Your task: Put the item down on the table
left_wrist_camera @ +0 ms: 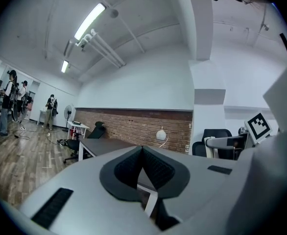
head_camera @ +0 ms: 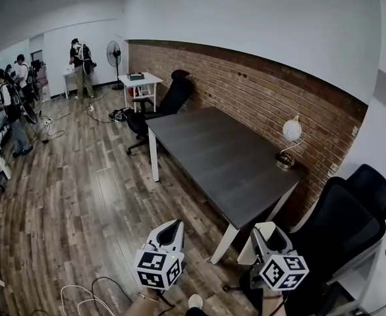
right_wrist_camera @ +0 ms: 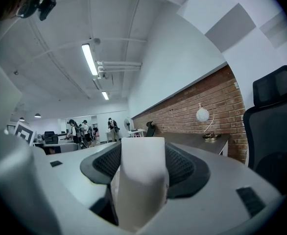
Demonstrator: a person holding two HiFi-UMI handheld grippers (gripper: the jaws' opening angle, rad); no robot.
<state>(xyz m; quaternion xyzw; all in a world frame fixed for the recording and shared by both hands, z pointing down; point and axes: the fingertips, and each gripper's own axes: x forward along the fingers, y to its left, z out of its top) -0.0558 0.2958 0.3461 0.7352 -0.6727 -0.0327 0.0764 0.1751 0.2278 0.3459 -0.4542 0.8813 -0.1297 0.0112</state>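
Nearest the lens, the white item is clamped between the jaws of the right gripper. It is held in the air short of the dark table, probably so it can be set on the bare top. Left gripper: jaws pressed together, nothing between them, held aside. A globe lamp stands at the table's far edge. No label or writing is legible; the marker cubes bear square patterns only.
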